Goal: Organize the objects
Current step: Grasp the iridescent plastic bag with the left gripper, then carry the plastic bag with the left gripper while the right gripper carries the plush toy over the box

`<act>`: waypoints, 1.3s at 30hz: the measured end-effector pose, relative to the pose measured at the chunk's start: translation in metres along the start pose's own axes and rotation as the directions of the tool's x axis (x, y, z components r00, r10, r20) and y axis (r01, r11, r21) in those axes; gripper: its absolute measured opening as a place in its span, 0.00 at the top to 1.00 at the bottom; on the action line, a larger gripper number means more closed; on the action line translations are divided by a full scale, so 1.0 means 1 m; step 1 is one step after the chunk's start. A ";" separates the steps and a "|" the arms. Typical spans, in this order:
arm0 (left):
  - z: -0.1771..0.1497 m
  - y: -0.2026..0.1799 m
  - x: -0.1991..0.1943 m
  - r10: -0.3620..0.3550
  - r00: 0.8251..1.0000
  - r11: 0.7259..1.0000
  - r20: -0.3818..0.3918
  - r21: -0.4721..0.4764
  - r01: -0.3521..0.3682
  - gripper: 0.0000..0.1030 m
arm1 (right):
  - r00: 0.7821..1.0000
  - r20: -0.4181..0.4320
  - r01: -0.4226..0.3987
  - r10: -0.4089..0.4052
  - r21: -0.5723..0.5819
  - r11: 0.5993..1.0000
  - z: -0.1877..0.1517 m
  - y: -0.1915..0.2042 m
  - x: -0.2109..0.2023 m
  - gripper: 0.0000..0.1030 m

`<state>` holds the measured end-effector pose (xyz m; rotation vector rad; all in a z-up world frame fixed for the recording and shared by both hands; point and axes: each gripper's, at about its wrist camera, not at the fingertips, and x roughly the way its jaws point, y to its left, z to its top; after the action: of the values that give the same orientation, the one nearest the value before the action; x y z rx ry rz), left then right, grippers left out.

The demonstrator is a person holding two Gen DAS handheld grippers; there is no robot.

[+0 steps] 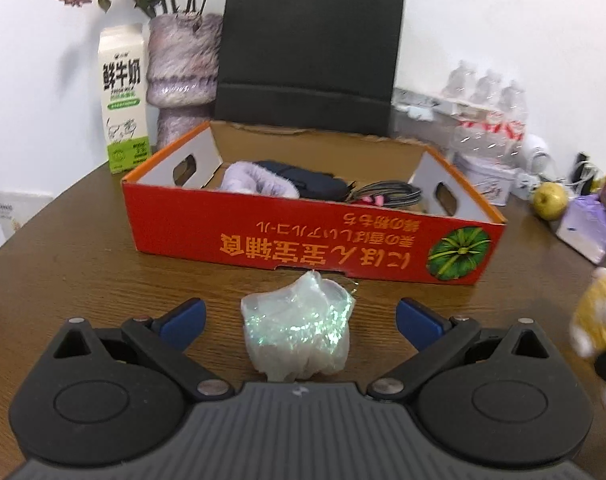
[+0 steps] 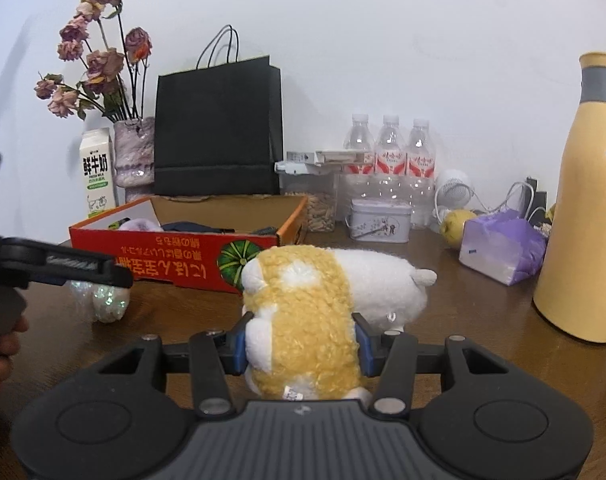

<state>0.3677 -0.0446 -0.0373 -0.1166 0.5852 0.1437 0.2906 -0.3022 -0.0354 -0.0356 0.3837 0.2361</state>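
My left gripper (image 1: 301,316) is spread wide with the iridescent pouch (image 1: 297,328) lying between its blue pads, untouched, on the table (image 1: 83,264) just in front of the red box (image 1: 303,236); I line up this way so one squeeze takes it. My right gripper (image 2: 301,346) pinches the plush (image 2: 315,300) at its yellow middle, also in front of the box, toward its pumpkin-print corner, so the soft body hangs balanced for a lift over the wall. Inside the box a lilac fuzzy thing (image 1: 259,184), a dark pouch and what may be a coiled cable already sit. The box front carries inverted orange Japanese print. Behind the box's left end, the carton (image 1: 125,100) reads 鲜牛奶, "FRESH MILK" beneath.
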 end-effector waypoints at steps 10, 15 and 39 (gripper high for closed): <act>-0.008 0.002 0.014 -0.035 0.998 0.999 -0.061 -0.021 0.033 0.51 | 1.000 -0.020 -0.008 0.008 0.024 1.000 -0.001 -0.003 0.004 0.53; -0.009 0.007 0.004 -0.052 0.998 0.999 -0.026 -0.015 0.052 0.55 | 1.000 -0.023 -0.006 0.007 0.032 0.999 -0.002 -0.004 0.005 0.53; -0.051 0.068 -0.097 -0.024 0.992 0.999 0.122 0.026 0.021 0.55 | 0.998 0.012 -0.060 0.060 -0.048 0.997 -0.003 0.028 -0.009 0.53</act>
<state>0.2485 0.0051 -0.0296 -0.0897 0.4627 0.1206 0.2749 -0.2776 -0.0349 -0.0699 0.3664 0.3048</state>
